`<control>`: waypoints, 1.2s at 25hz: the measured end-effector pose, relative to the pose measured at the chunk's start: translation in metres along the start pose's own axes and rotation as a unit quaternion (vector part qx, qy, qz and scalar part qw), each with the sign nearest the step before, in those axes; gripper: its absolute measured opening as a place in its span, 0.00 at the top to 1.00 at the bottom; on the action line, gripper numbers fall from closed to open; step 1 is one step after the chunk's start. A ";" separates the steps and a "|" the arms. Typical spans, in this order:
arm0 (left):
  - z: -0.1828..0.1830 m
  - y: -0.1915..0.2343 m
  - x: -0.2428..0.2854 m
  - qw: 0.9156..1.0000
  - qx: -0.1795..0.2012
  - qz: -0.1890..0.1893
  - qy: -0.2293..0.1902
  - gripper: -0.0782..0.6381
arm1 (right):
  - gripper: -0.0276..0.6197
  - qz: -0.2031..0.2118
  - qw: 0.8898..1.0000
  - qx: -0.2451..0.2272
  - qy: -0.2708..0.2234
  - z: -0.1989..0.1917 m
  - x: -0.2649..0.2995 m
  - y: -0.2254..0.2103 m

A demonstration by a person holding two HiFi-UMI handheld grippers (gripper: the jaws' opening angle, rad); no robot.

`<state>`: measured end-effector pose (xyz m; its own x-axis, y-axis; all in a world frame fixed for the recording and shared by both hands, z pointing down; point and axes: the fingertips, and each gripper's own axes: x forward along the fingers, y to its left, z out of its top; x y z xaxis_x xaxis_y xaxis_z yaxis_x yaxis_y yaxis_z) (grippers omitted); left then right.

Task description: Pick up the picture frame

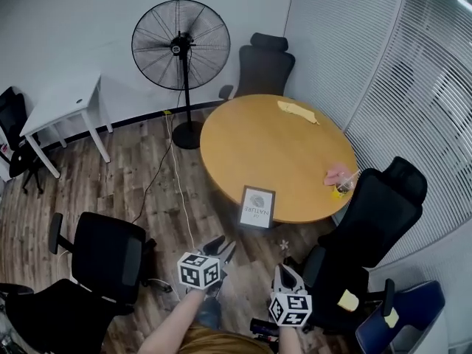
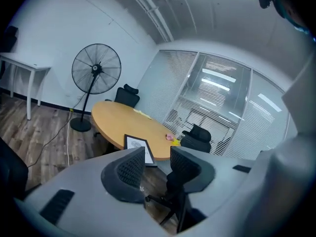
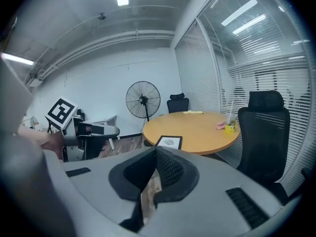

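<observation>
Office rm w/ wood-plank floor (image 1: 140,168). Round wooden table (image 1: 280,146) at centre. On the table: 1 picture frame (image 1: 257,207) at its near edge, 1 yellow cloth (image 1: 298,112) at its far side, 1 pink item (image 1: 338,174) and 1 cup (image 1: 344,187) at its right edge. Beyond the table: 1 fan (image 1: 181,45), 1 white desk (image 1: 63,105). At least 4 black chairs around it. Bare floor lies btwn the table and both grippers. Left gripper (image 1: 223,251): jaws apart, empty. Right gripper (image 1: 285,271): jaws together, empty
</observation>
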<state>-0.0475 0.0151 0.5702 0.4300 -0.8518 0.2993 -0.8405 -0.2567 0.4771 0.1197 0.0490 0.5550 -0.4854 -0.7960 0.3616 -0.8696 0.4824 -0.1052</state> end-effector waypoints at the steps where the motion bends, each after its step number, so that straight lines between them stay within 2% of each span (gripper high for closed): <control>1: 0.007 0.009 0.013 1.000 -0.003 -0.003 0.004 0.67 | 0.94 -0.006 1.000 0.002 0.003 0.005 0.016 -0.005; 5: 0.035 0.042 0.054 0.999 -0.027 -0.031 0.004 0.64 | 0.94 -0.025 1.000 0.000 0.010 0.026 0.069 -0.017; 9: 0.050 0.077 0.093 0.998 -0.049 -0.040 0.015 0.63 | 0.94 -0.050 0.999 -0.006 0.022 0.035 0.108 -0.033; 10: 0.051 0.085 0.100 0.997 -0.054 -0.041 0.021 0.63 | 0.94 -0.058 0.998 -0.013 0.024 0.038 0.112 -0.037; 12: 0.049 0.097 0.113 0.996 -0.064 -0.045 0.030 0.71 | 0.94 -0.072 0.996 -0.035 0.026 0.046 0.118 -0.044; 15: 0.042 0.104 0.124 0.995 -0.073 -0.055 0.049 0.71 | 0.94 -0.084 0.993 -0.070 0.040 0.057 0.125 -0.052; 20: 0.036 0.105 0.145 0.989 -0.096 -0.081 0.072 0.67 | 0.94 -0.090 0.993 -0.042 0.059 0.045 0.131 -0.070; 24: 0.028 0.108 0.164 0.986 -0.092 -0.088 0.103 0.64 | 0.94 -0.095 0.993 -0.022 0.064 0.034 0.144 -0.083; 27: 0.020 0.109 0.177 0.981 -0.090 -0.098 0.140 0.62 | 0.94 -0.089 0.994 -0.004 0.064 0.031 0.158 -0.089; 30: 0.011 0.112 0.186 0.978 -0.093 -0.092 0.163 0.61 | 0.94 -0.084 0.994 0.009 0.062 0.033 0.169 -0.098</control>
<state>-0.0652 -0.1767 0.6703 0.6761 -0.6006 0.4269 -0.6776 -0.2792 0.6804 0.1202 -0.1448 0.5959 -0.3192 -0.8127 0.4875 -0.9394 0.3393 -0.0495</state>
